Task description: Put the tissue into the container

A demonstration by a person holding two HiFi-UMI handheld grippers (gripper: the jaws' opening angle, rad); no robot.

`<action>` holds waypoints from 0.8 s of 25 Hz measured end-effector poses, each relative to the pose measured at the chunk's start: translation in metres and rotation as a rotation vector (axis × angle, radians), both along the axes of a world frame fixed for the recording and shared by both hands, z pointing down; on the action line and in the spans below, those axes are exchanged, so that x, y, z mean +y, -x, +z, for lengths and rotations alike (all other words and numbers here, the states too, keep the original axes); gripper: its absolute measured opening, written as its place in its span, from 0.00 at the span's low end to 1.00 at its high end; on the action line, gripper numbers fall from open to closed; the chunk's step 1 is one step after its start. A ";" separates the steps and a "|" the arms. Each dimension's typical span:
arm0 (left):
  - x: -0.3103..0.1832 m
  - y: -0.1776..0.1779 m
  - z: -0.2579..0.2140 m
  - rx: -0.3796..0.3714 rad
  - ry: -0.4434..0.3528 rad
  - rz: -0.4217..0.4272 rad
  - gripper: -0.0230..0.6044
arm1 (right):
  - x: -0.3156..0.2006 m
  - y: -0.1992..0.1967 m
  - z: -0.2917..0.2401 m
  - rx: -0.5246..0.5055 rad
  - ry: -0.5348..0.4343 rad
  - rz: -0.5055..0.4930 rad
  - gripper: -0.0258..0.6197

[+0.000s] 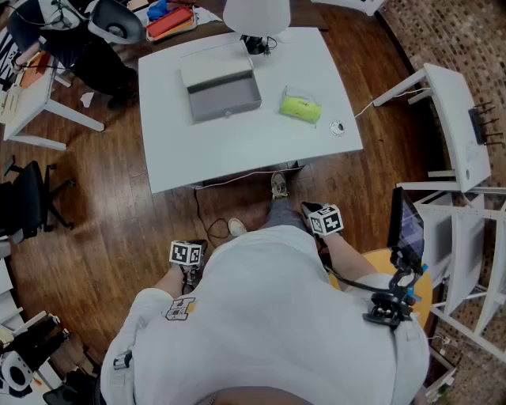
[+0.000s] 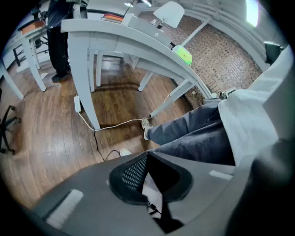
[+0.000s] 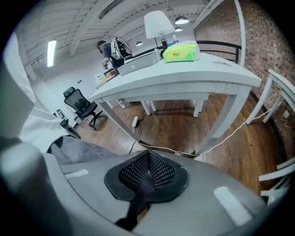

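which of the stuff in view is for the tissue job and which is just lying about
For the job:
green tissue pack
grey container

Just lying about:
white lamp
small round object
white cable
black office chair

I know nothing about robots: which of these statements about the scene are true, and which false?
1. The green tissue pack lies on the white table. True.
2. The pack is inside the grey container. False: it lies beside it, apart.
3. The left gripper and the right gripper are shut and empty. True.
4. Both grippers hover over the table. False: they are low at the person's sides, short of it.
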State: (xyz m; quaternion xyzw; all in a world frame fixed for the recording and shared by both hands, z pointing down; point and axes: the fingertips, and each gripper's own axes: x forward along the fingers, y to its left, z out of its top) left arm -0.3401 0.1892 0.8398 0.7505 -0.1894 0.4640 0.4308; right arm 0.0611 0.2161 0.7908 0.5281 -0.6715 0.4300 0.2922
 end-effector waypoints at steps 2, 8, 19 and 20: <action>-0.003 -0.008 -0.002 -0.011 0.001 0.003 0.04 | -0.005 -0.007 -0.003 0.002 -0.018 -0.024 0.04; -0.040 -0.090 -0.023 -0.024 -0.005 0.027 0.04 | -0.061 -0.052 -0.038 -0.008 -0.115 -0.221 0.04; -0.102 -0.223 -0.063 -0.038 -0.076 0.018 0.04 | -0.194 -0.115 -0.168 0.107 -0.481 -0.502 0.04; -0.106 -0.228 -0.068 -0.037 -0.092 0.009 0.04 | -0.206 -0.123 -0.174 0.133 -0.499 -0.510 0.04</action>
